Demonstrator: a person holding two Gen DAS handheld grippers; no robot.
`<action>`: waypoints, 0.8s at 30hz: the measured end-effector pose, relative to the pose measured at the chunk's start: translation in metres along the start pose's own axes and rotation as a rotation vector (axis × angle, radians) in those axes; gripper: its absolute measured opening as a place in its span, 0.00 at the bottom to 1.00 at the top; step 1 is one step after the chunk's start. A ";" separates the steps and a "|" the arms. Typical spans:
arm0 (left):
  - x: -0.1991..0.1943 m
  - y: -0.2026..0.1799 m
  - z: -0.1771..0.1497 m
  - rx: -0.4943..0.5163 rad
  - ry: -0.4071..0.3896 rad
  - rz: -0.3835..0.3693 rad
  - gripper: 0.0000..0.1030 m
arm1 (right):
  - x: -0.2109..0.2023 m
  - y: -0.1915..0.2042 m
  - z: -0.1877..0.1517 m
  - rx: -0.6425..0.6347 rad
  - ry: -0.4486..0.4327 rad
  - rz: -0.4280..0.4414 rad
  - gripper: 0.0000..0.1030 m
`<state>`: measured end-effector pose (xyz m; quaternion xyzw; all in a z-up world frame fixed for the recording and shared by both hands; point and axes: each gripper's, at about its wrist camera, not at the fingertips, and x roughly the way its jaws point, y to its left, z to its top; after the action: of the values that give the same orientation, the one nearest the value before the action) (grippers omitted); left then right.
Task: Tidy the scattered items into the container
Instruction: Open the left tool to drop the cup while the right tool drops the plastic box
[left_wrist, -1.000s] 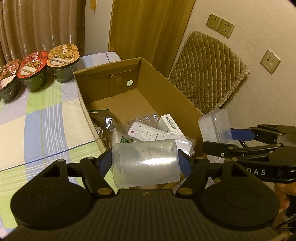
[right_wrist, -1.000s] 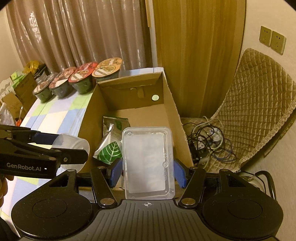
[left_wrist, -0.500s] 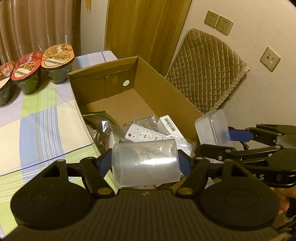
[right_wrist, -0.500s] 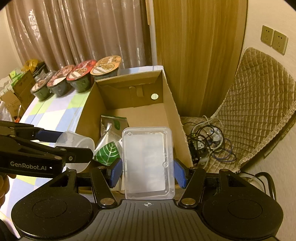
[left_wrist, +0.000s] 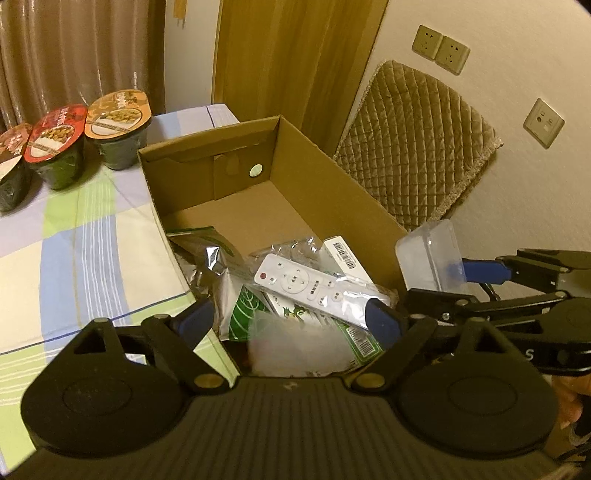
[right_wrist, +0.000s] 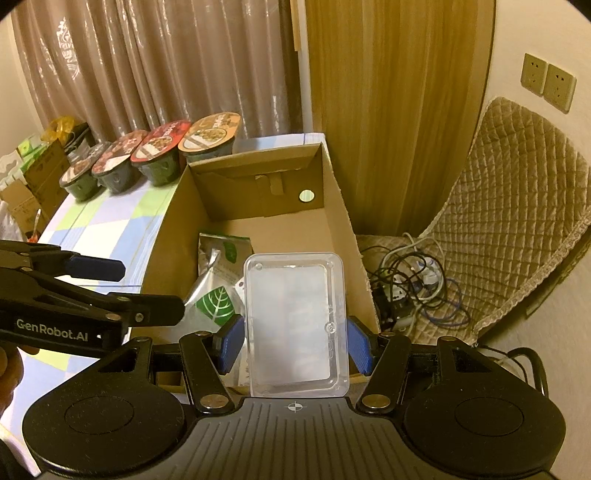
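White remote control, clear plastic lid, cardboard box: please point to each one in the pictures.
white remote control (left_wrist: 300, 283), left wrist view, its button face.
clear plastic lid (right_wrist: 295, 325), right wrist view, flat centre.
cardboard box (right_wrist: 255, 225), right wrist view, bare floor.

Brown cardboard box (left_wrist: 325, 177), white remote (left_wrist: 295, 284), checked pastel tablecloth (left_wrist: 85, 236), clear tray (right_wrist: 295, 317)

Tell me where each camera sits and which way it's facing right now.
Left wrist: on the left gripper, looking down into the cardboard box on the table; its open fingers frame a blurred clear cup; the right gripper and a bit of hand show at right.
Right wrist: on the right gripper, looking along the box toward the curtains; its fingers clamp a clear plastic container; the left gripper shows at left.
Shared: the box, green leaf packet, noodle bowls, quilted cushion.
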<state>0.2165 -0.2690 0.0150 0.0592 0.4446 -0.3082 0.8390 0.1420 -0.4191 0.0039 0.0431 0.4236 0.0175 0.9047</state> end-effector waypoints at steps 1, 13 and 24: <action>0.000 0.001 0.000 0.000 0.000 0.003 0.84 | 0.000 0.000 0.000 0.000 0.000 0.000 0.59; -0.013 0.013 -0.010 -0.007 -0.007 0.032 0.84 | -0.003 0.009 0.005 -0.017 -0.007 0.010 0.60; -0.021 0.020 -0.019 -0.013 -0.011 0.042 0.84 | 0.001 0.024 0.011 -0.045 -0.002 0.024 0.60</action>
<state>0.2058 -0.2363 0.0166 0.0616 0.4407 -0.2878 0.8481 0.1515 -0.3961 0.0120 0.0277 0.4218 0.0377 0.9055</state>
